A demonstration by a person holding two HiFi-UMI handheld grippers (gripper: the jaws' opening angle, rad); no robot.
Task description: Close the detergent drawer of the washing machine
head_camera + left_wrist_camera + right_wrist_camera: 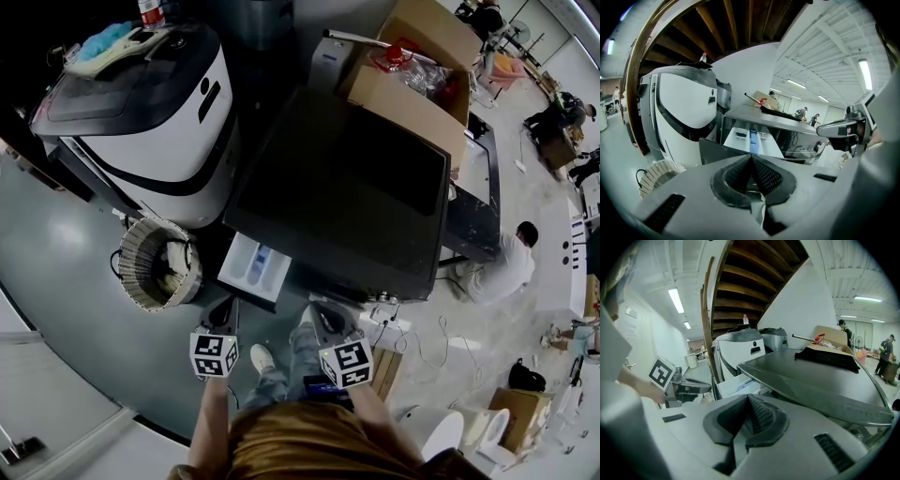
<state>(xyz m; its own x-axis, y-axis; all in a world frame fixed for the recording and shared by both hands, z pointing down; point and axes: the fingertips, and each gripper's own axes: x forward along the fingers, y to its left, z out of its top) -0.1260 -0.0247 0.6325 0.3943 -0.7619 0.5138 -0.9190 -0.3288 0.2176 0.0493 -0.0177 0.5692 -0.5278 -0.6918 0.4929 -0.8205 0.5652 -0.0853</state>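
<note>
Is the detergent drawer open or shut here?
Open. The detergent drawer juts out from the washing machine, its white compartments exposed from above.

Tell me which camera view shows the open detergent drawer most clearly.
The head view. It looks down on the whole detergent drawer, pulled out of the washing machine. The left gripper view shows it from the front, partly behind the left gripper. The right gripper view shows only one side of it.
</note>
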